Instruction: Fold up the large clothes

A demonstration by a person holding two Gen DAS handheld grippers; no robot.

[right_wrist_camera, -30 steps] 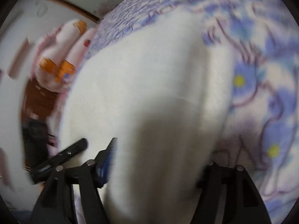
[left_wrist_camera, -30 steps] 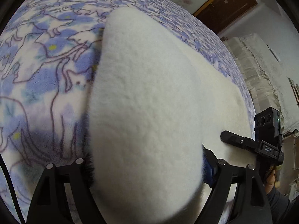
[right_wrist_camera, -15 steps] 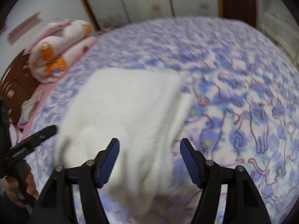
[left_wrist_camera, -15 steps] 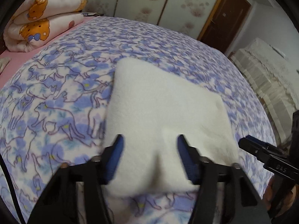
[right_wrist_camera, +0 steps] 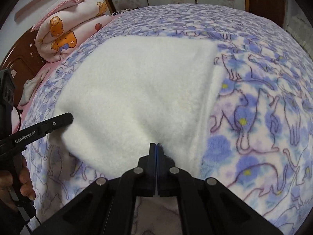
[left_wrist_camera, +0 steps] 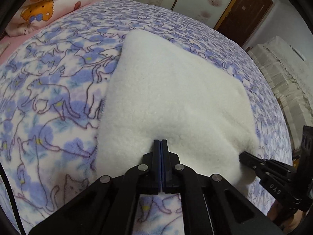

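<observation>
A folded white fleece garment (left_wrist_camera: 172, 101) lies as a thick rectangle on the bed; it also shows in the right wrist view (right_wrist_camera: 140, 90). My left gripper (left_wrist_camera: 160, 141) is shut, its tips pressed into the garment's near edge at the left corner. My right gripper (right_wrist_camera: 156, 144) is shut, its tips at the garment's near right edge. Whether either holds fleece between its pads is hidden. Each gripper shows in the other's view: the right one (left_wrist_camera: 244, 156) and the left one (right_wrist_camera: 69, 117), both touching the near corners.
A purple cat-print blanket (left_wrist_camera: 49, 98) covers the bed (right_wrist_camera: 264, 117). A rolled pink bear-print quilt (right_wrist_camera: 66, 31) lies at the far left by a wooden headboard (right_wrist_camera: 17, 62). A brown door (left_wrist_camera: 242, 9) and a lace-covered stack (left_wrist_camera: 283, 74) stand at the right.
Both grippers were open half a second ago and have closed at the garment's near edge. The cameras have pulled back from the fleece since a second ago.
</observation>
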